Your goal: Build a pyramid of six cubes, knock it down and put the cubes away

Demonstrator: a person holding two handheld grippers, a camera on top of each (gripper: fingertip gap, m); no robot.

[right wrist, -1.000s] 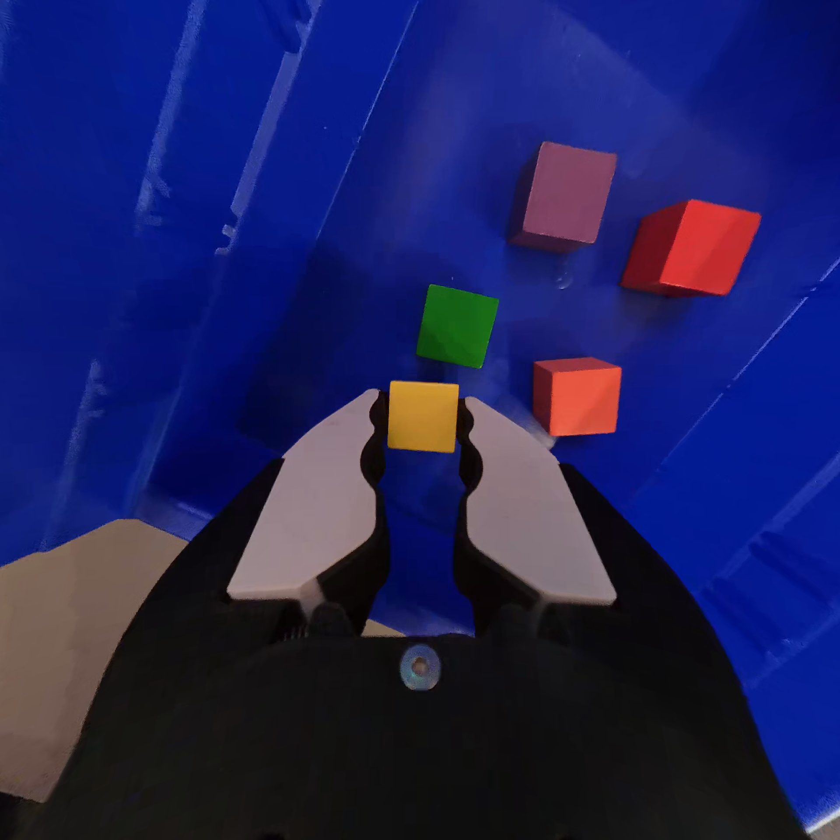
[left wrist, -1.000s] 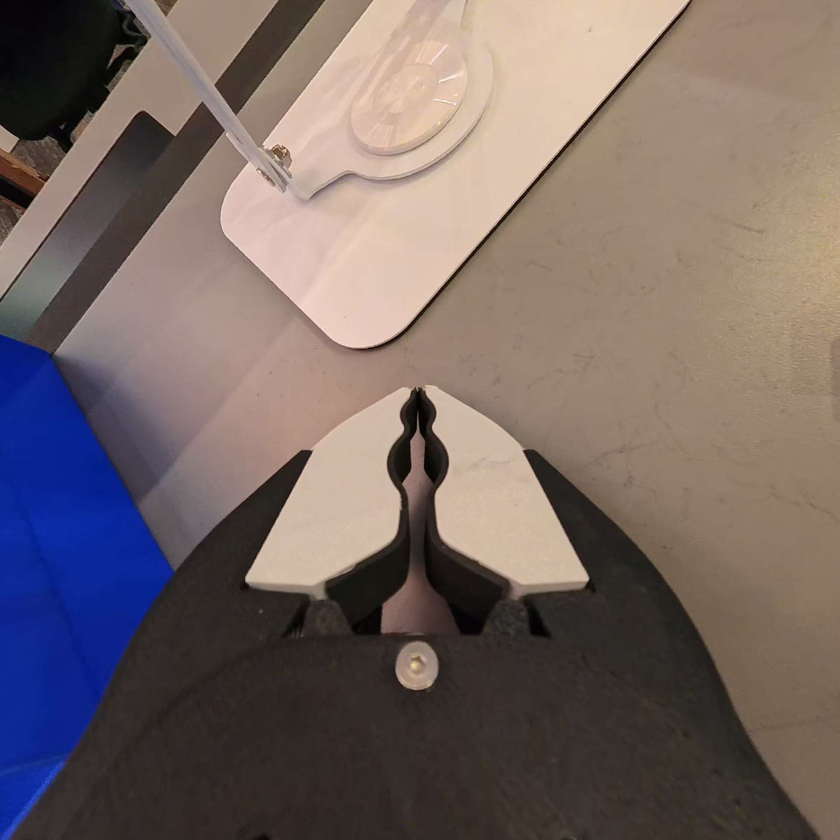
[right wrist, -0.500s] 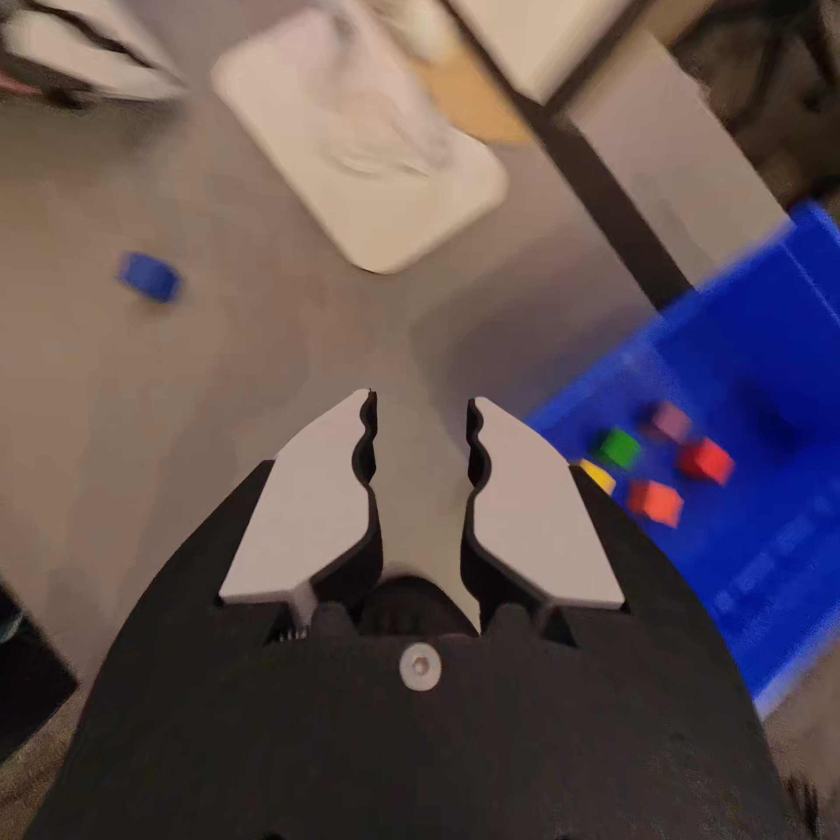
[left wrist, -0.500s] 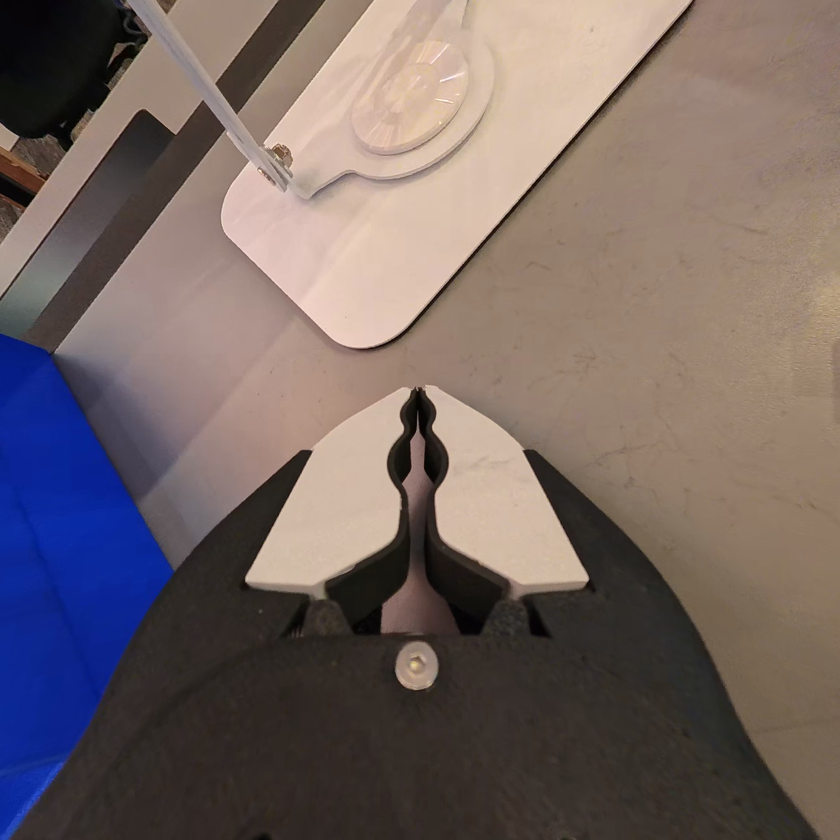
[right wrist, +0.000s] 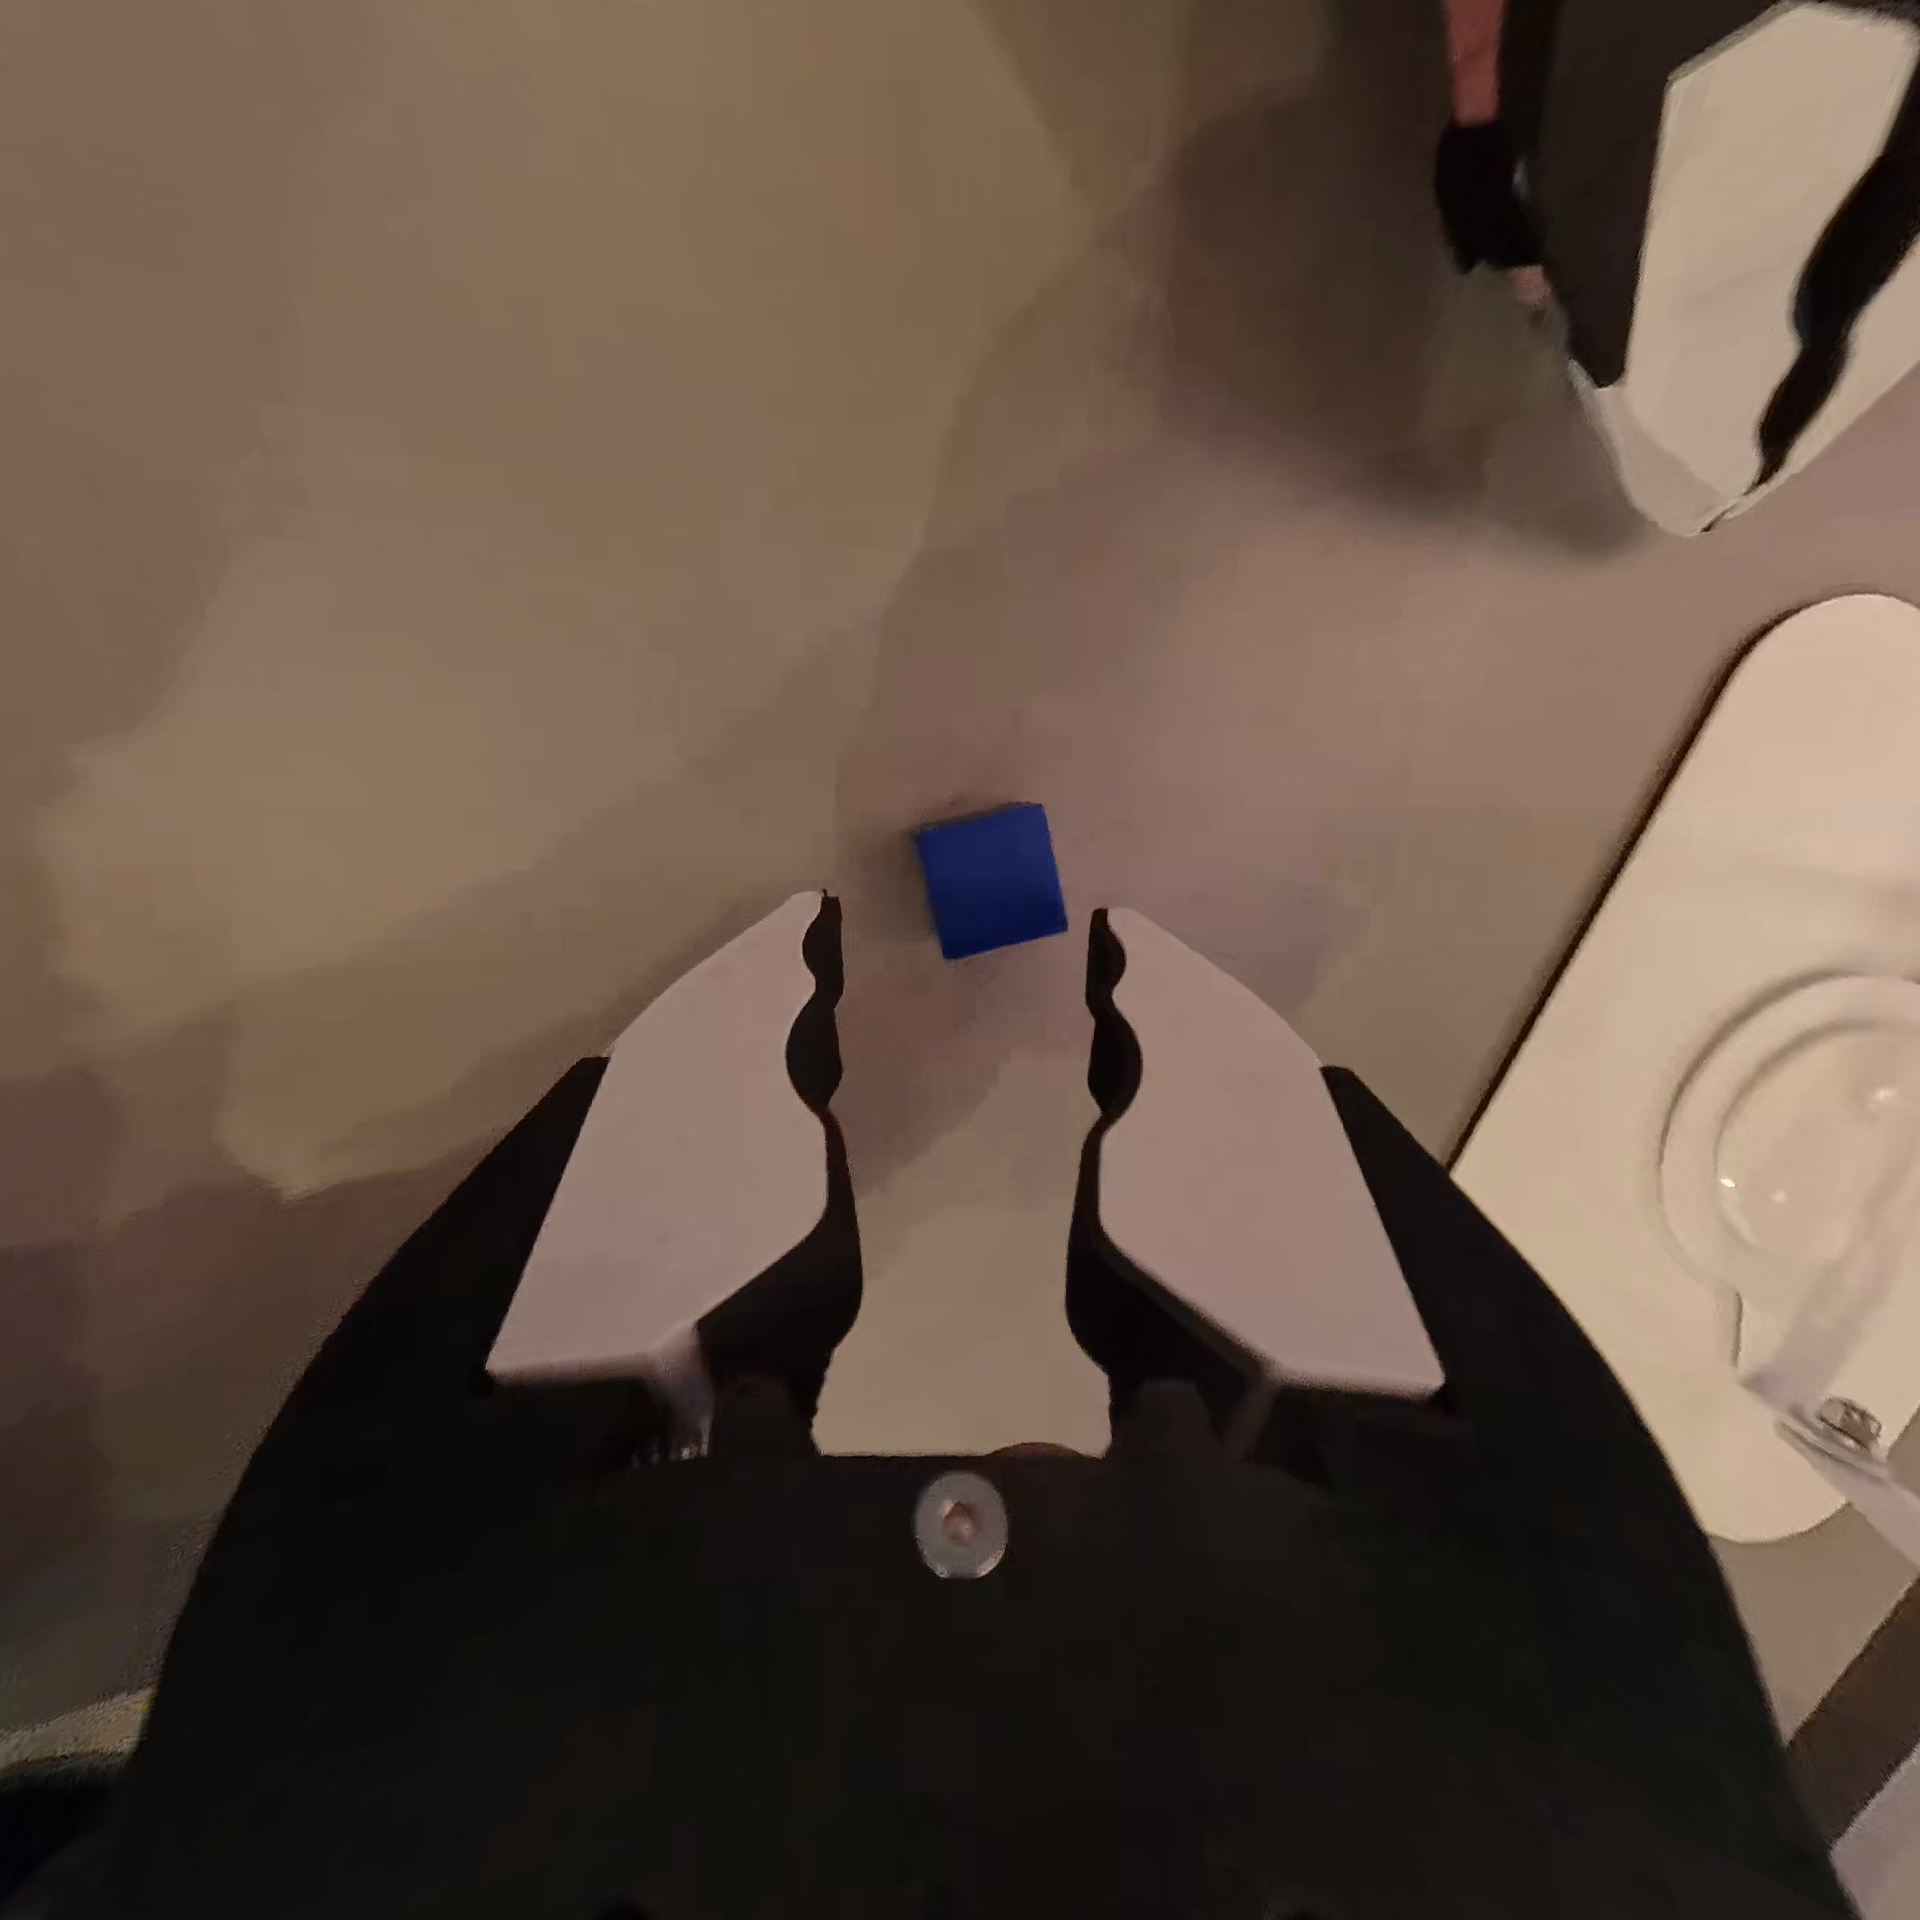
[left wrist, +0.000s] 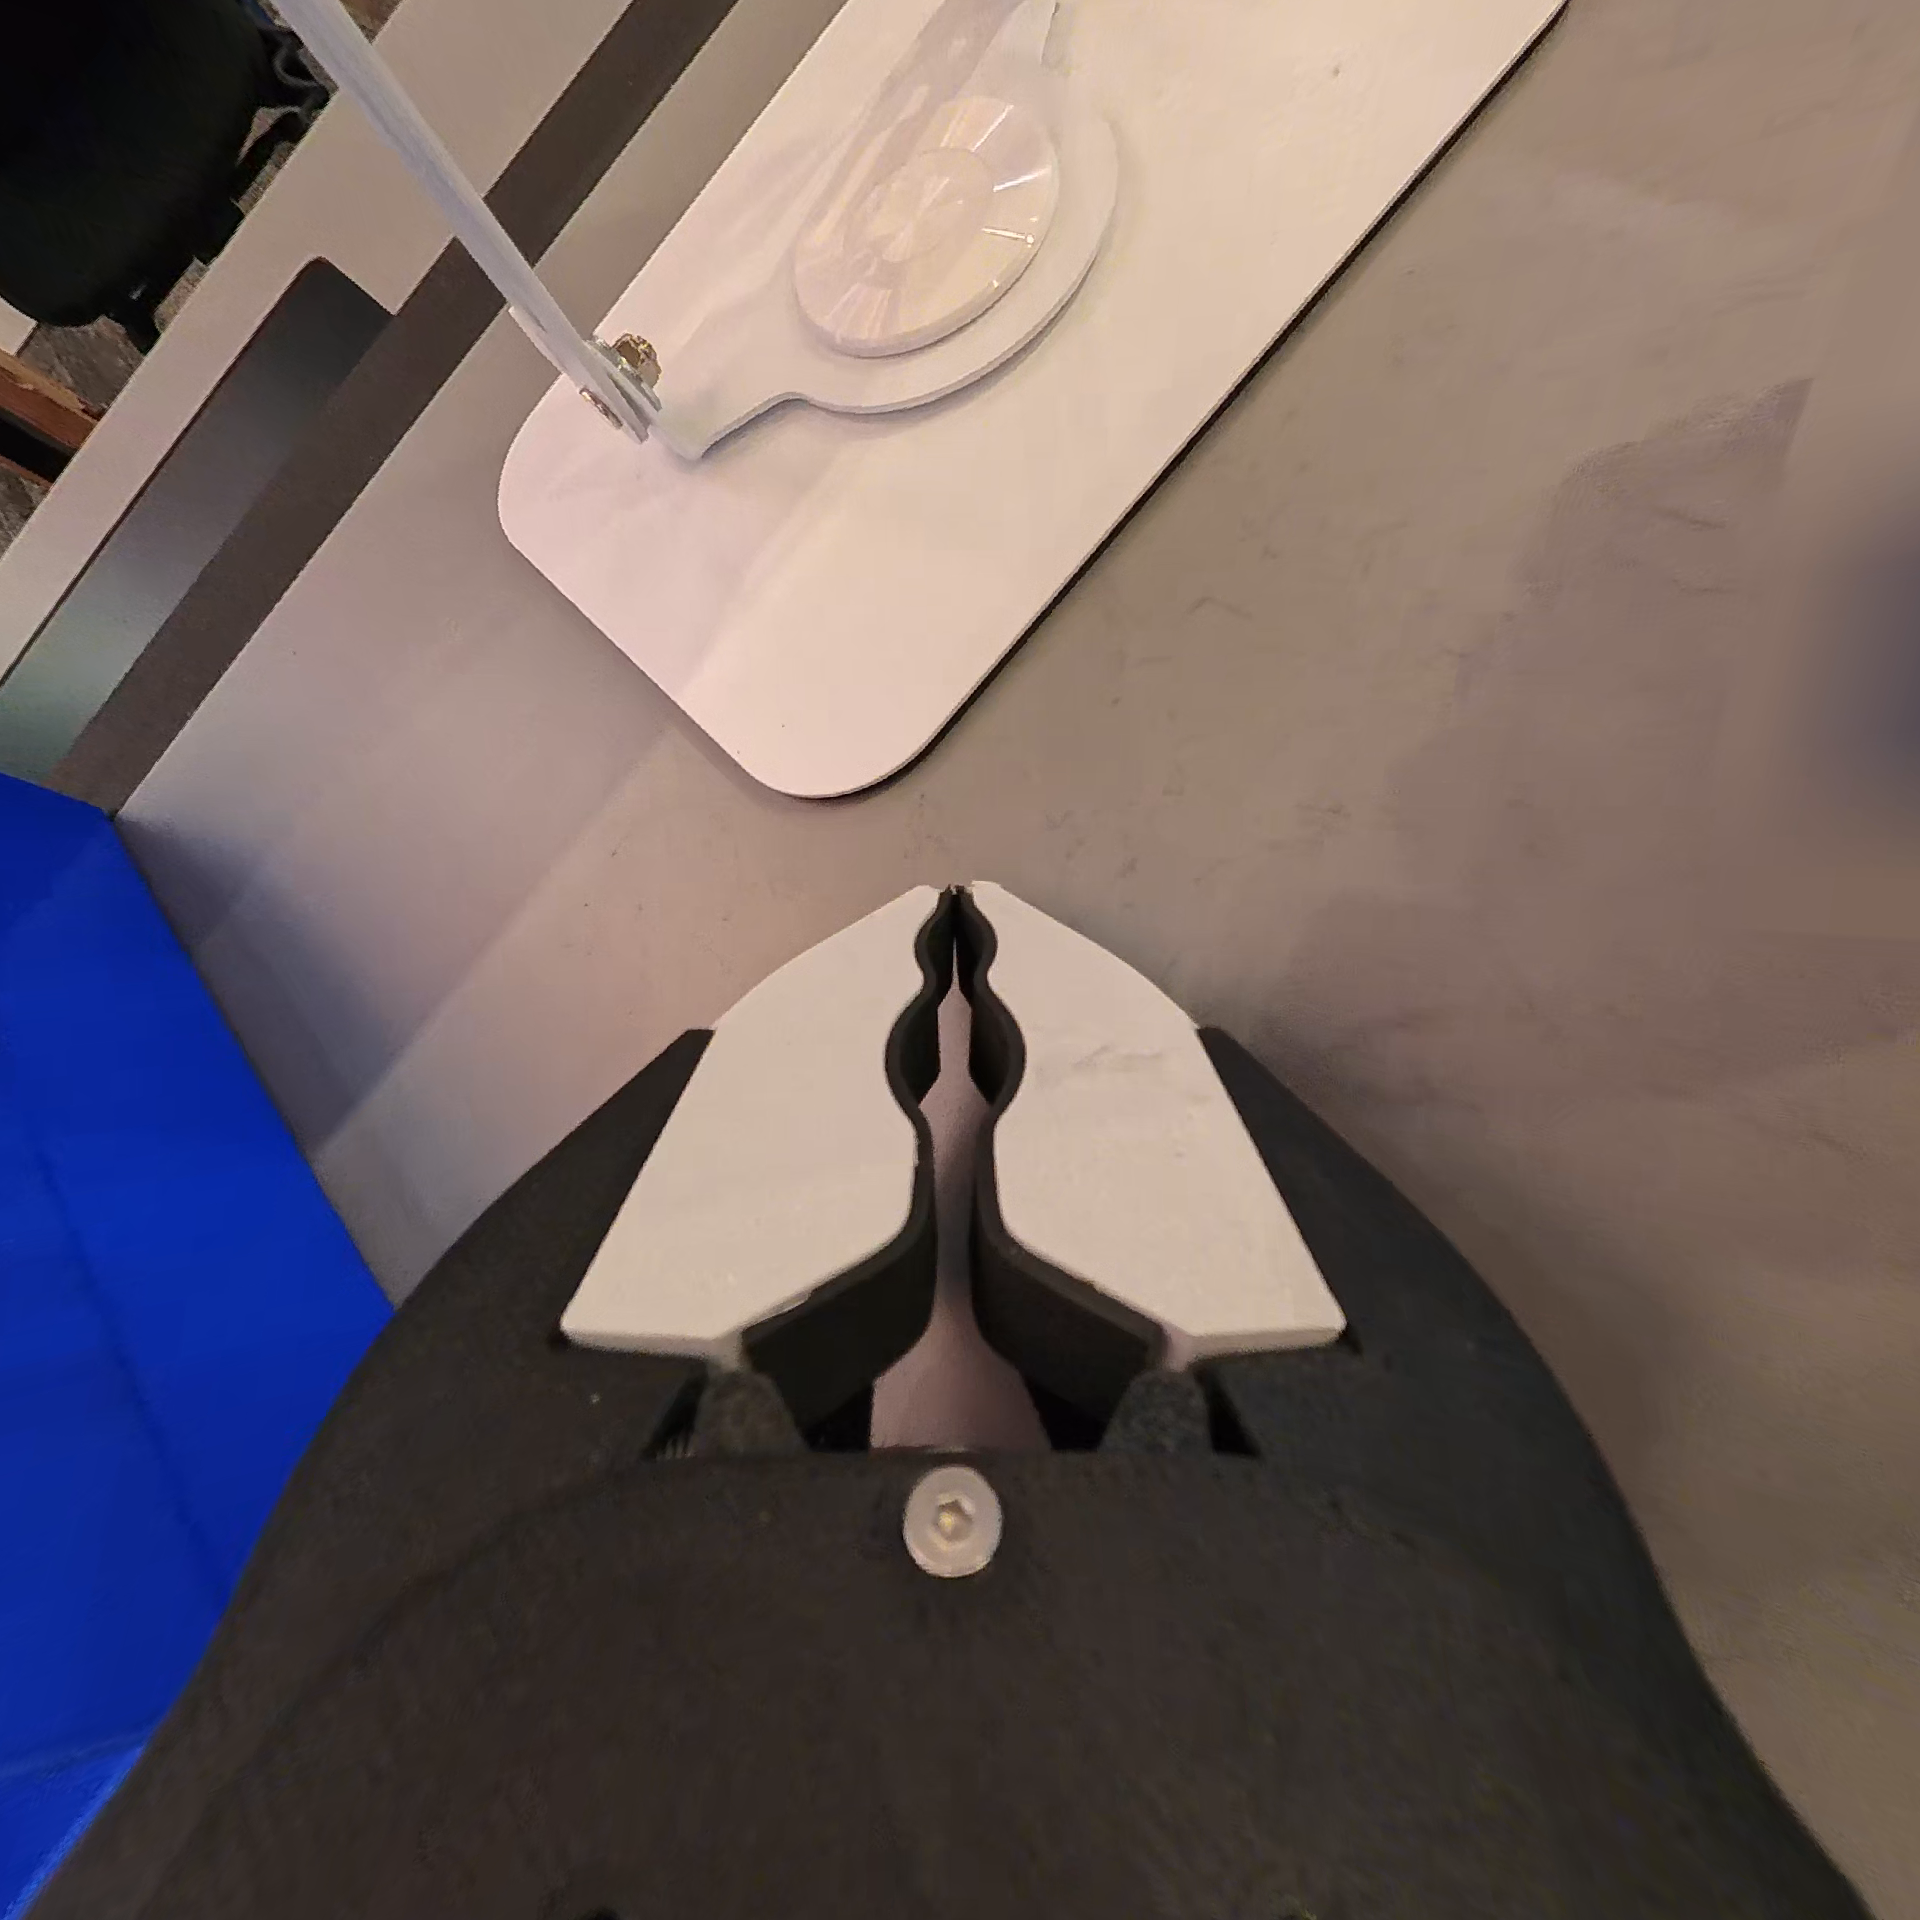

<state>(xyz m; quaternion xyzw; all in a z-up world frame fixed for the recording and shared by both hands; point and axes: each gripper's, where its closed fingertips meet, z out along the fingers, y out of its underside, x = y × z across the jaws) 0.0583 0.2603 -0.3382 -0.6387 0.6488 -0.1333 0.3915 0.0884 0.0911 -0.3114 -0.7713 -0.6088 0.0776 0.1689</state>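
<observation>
At the centre of the right wrist view, the blue cube [right wrist: 990,878] lies on the grey table [right wrist: 416,520] just ahead of the spread, empty right hand-held gripper [right wrist: 961,914], seemingly slightly skewed and right of centre, while the left hand-held gripper [left wrist: 958,891] is pressed together.

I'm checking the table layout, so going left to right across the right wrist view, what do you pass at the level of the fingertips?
Bare grey table → open right gripper, its left fingertip first → blue cube, just beyond the tips, untouched → right fingertip → white base plate at the right edge.
</observation>
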